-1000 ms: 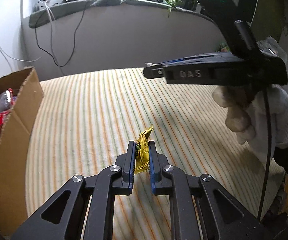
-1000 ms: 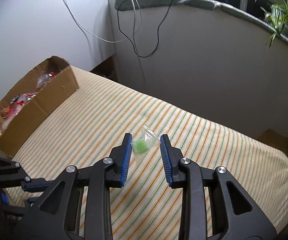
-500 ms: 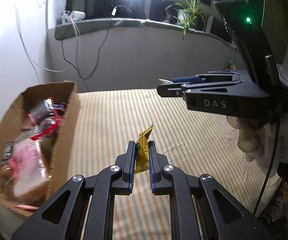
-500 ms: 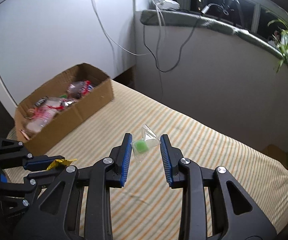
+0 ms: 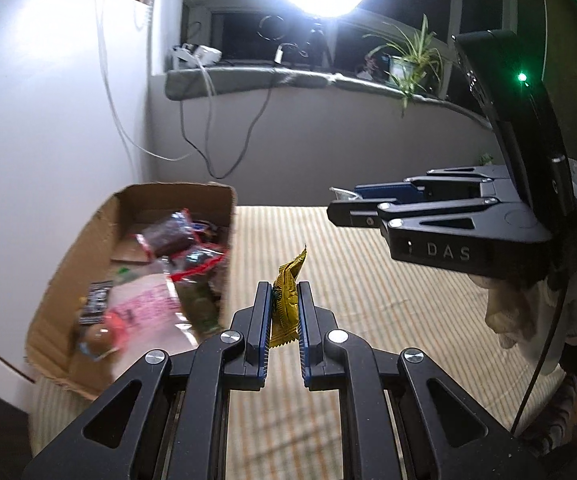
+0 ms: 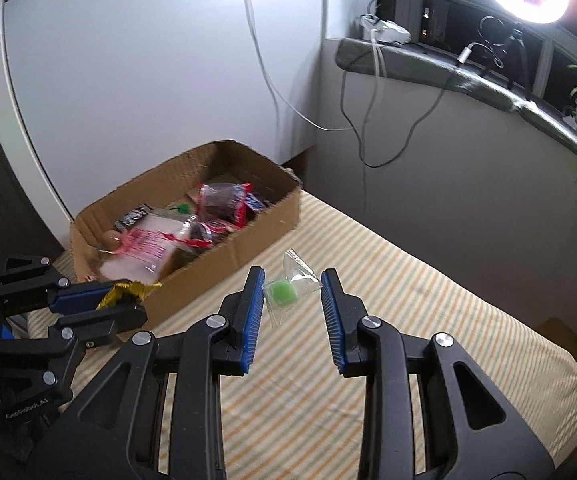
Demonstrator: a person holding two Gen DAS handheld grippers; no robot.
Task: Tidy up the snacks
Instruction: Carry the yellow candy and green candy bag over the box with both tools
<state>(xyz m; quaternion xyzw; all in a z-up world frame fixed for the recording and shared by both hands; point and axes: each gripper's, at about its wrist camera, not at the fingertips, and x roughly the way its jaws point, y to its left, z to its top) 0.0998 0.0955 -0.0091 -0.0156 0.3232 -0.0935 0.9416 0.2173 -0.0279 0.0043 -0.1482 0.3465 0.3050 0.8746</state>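
Two claws carry snacks: our left claw (image 5: 283, 316) pinches a gold packet (image 5: 286, 300), our right claw (image 6: 293, 300) a clear packet (image 6: 288, 292). If either opens too early, its snack misses the cardboard box (image 6: 248, 236) at ten o'clock and lands on the striped surface (image 6: 408, 320).

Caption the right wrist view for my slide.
Right gripper carries a clear packet with a green sweet toward the cardboard box of snacks.

The striped cloth-covered counter (image 6: 428, 320) lies bare; the open brown cardboard box (image 6: 248, 240), crowded with snack packets (image 6: 148, 244), blocks its left end.
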